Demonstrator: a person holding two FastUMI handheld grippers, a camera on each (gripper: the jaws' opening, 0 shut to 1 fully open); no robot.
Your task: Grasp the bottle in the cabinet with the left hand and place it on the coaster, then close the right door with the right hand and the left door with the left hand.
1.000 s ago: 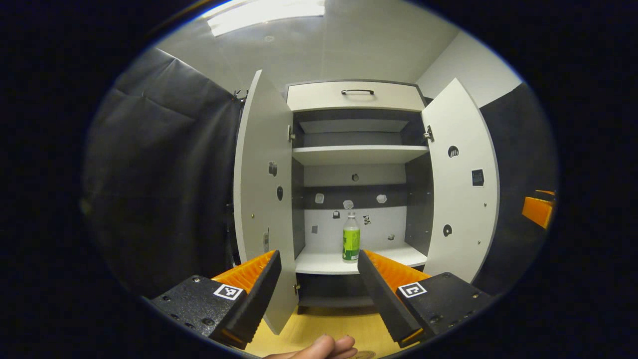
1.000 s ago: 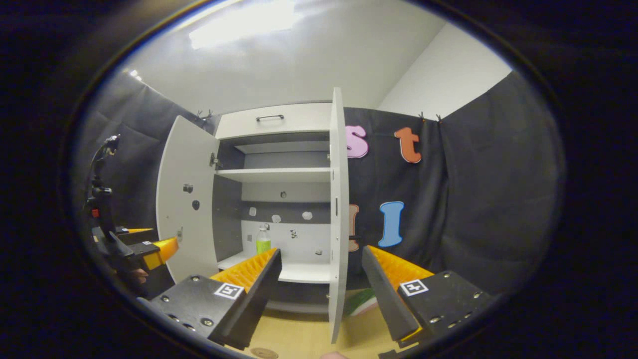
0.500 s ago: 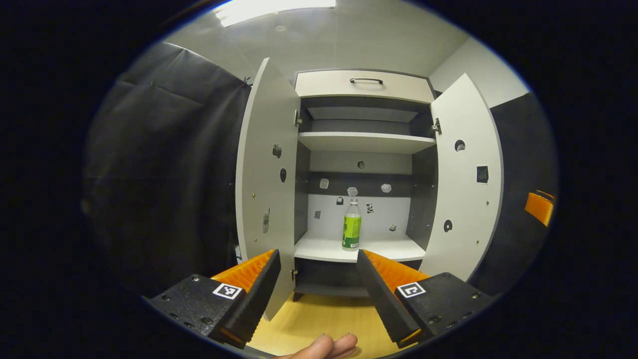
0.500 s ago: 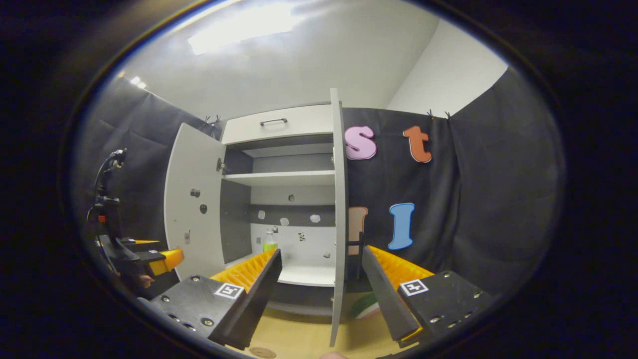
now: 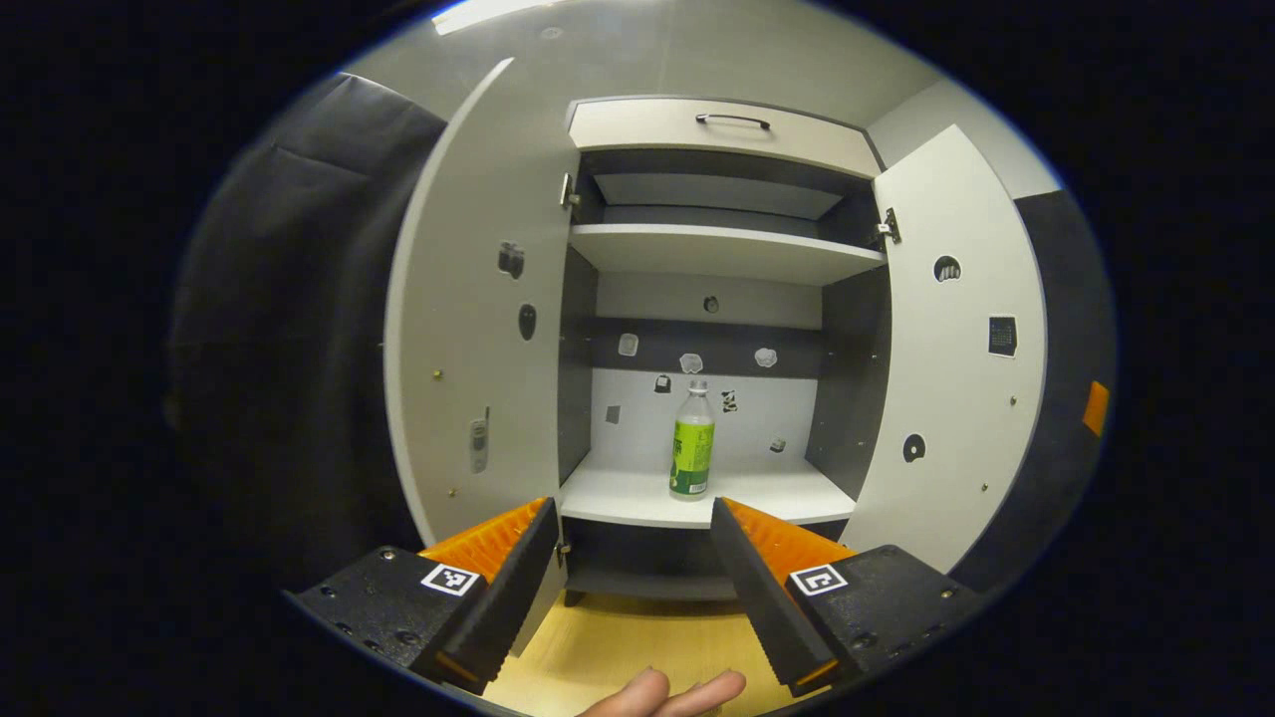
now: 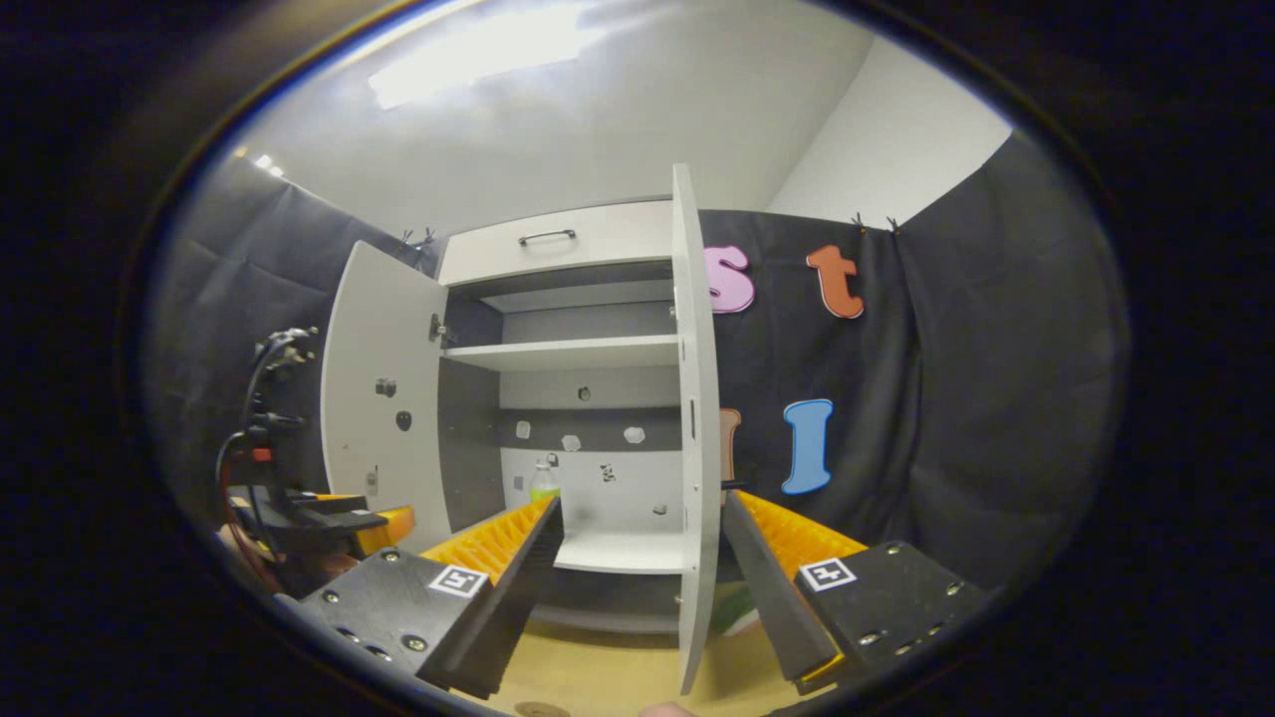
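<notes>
Nothing of the task is done yet, judging from how things lie — the bottle point(image 5: 692, 441) stands upright on the lower shelf point(image 5: 697, 495) of the cabinet point(image 5: 722, 129), toward the middle and a little back from the front edge, with nothing touching it. The left tongs point(image 5: 633, 558) are spread wide and empty, aimed at the cabinet opening with the bottle showing between their two fingers but well apart from them; in the right gripper view they sit low at the left, in front of the left door point(image 6: 383, 398). The right tongs point(image 6: 642, 558) are likewise released and hold nothing, pointed at the edge of the right door point(image 6: 695, 418), which stands swung out toward the camera. Both doors are fully open. A round disc at the near edge of the wooden worktop point(image 6: 618, 677) may be the coaster point(image 6: 541, 709), though only a sliver shows and I cannot be sure. All remains to be done: the reach in and grasp, the carry to the coaster, then the right door, then the left — the step in hand looks like the approach to the bottle.
</notes>
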